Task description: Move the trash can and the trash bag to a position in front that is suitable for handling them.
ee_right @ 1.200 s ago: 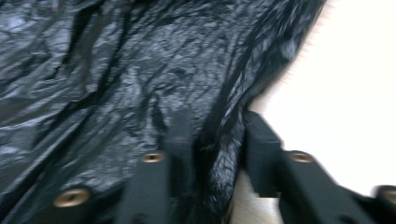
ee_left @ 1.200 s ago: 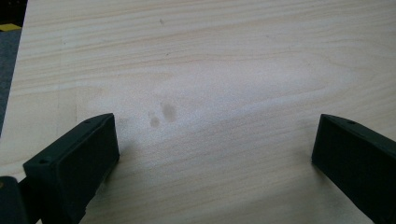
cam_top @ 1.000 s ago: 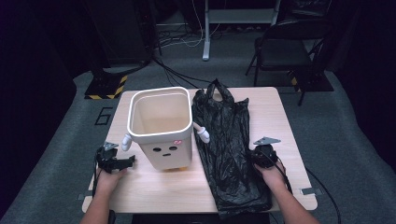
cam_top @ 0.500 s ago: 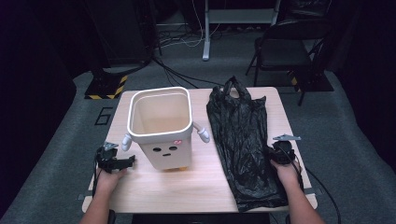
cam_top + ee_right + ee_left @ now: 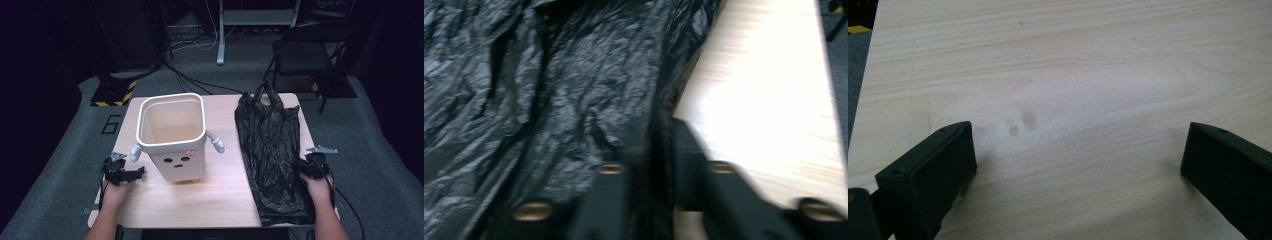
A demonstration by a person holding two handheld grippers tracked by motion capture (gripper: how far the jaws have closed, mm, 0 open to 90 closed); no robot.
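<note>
Right gripper (image 5: 311, 167) jaws just easing apart around black bag (image 5: 272, 150) edge, left gripper (image 5: 121, 174) jaws wide

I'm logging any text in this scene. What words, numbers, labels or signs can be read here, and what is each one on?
"6": a large outlined numeral on the grey floor, left of the table.
Small red mark on the front of the cream bin, near its rim: too small to read.
Yellow-and-black hazard stripes on a floor plate: a warning pattern, no words.
Black bag: no print to be seen.
</note>
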